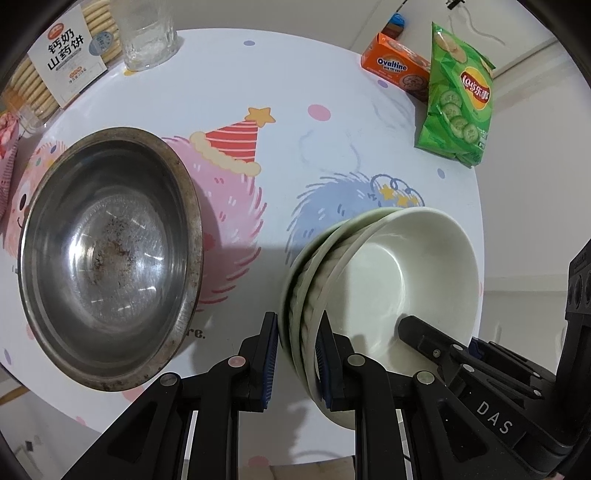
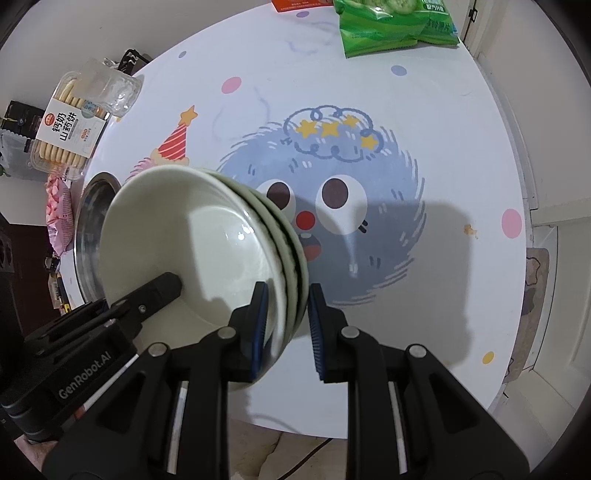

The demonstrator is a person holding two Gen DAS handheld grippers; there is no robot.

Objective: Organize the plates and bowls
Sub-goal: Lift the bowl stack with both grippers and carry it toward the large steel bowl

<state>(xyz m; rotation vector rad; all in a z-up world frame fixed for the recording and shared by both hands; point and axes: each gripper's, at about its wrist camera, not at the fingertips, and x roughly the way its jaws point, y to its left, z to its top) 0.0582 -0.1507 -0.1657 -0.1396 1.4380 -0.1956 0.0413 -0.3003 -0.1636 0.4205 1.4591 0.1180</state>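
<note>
A stack of three pale green-white bowls (image 1: 391,280) is held above the round table, also seen in the right wrist view (image 2: 192,236). My left gripper (image 1: 299,354) is shut on the stack's left rim, one finger inside the top bowl and one outside. My right gripper (image 2: 284,325) is shut on the opposite rim in the same way. Each gripper's finger shows inside the bowl in the other's view. A large steel bowl (image 1: 107,258) with dried residue sits on the table left of the stack, partly hidden behind it in the right wrist view (image 2: 88,229).
The table (image 1: 280,155) has a cartoon cloth. A cracker box (image 1: 62,62) and a glass (image 1: 147,33) stand at the far left. An orange Ovaltine box (image 1: 399,66) and a green chip bag (image 1: 458,99) lie at the far right. A pink packet (image 2: 59,214) lies beside the steel bowl.
</note>
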